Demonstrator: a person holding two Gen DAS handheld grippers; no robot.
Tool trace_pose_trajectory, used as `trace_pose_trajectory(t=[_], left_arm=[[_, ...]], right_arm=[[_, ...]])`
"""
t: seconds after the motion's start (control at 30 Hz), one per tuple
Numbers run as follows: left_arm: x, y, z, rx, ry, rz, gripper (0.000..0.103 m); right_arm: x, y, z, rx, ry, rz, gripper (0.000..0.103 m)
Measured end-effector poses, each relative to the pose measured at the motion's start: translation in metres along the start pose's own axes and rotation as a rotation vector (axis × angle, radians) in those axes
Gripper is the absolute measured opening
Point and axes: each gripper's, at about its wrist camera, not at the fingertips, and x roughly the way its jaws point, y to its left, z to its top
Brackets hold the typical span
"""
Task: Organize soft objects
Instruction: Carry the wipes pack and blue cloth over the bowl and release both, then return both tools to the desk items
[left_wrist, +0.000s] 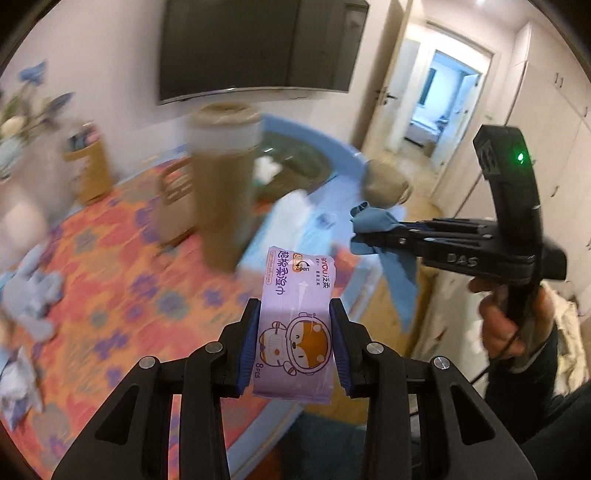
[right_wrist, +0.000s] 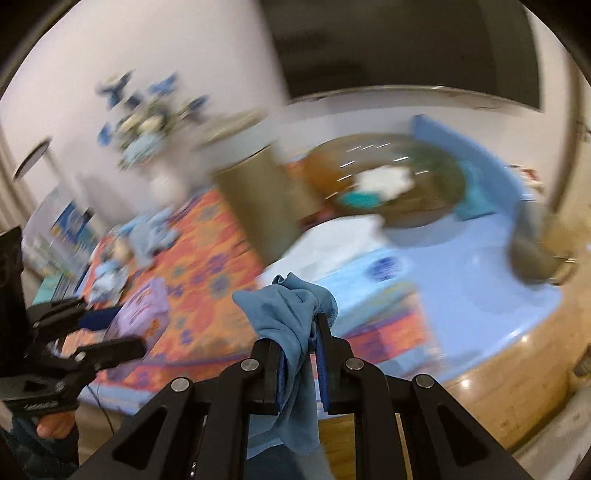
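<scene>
Your left gripper (left_wrist: 294, 343) clamps the purple tissue pack (left_wrist: 295, 317) above the patterned mat (left_wrist: 122, 280); your right gripper (right_wrist: 300, 354) pinches the blue cloth (right_wrist: 291, 321) beside it. That cloth's dangling tail could slip free or snag, I'd judge.

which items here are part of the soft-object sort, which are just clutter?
In play:
- purple tissue pack, clamped in the left tool
- blue cloth, clamped in the right tool
- crumpled blue cloths on the patterned mat

Lying about:
- tall brown canister
- TV
- flowers
</scene>
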Motion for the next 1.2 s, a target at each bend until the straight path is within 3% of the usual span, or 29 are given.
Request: trace_pose_trajectory(t=[0.13,0.3,0.37,0.47,0.57,0.7,0.77,0.83,0.93,1.2], left_arm=[[0.021,-0.021,0.043,-0.033,-0.009,-0.031,0.033],[0.053,-0.024,0.109,-0.147,-0.013,0.001,0.033],[0.063,-0.024,0.132,-0.172,-0.043,0.046,0.033],[0.08,-0.024,0.158,-0.193,-0.077,0.132,0.033],[0.104,-0.019,0.178,-0.256,-0.055,0.141,0.033],[0.13,-0.012,0.197,-0.246,-0.091,0.227,0.035],[0.141,-0.007,0.203,-0.235,-0.081,0.264,0.047],[0.147,-0.003,0.204,-0.24,-0.078,0.254,0.059],[0.145,-0.002,0.205,-0.238,-0.111,0.23,0.064],[0.109,-0.025,0.198,-0.202,-0.18,0.178,0.064]], right_arm=[[-0.018,-0.036,0.028,0.067,-0.078,-0.058,0.013],[-0.022,-0.079,0.087,0.162,-0.149,-0.113,0.013],[-0.015,-0.089,0.11,0.188,-0.165,-0.133,0.013],[0.004,-0.106,0.142,0.232,-0.158,-0.173,0.013],[0.035,-0.127,0.169,0.279,-0.112,-0.177,0.013],[0.074,-0.141,0.194,0.275,-0.054,-0.19,0.015],[0.091,-0.141,0.201,0.246,-0.012,-0.211,0.023],[0.106,-0.15,0.204,0.258,0.035,-0.209,0.035],[0.11,-0.163,0.201,0.285,0.019,-0.181,0.05],[0.09,-0.157,0.194,0.272,-0.012,-0.193,0.054]])
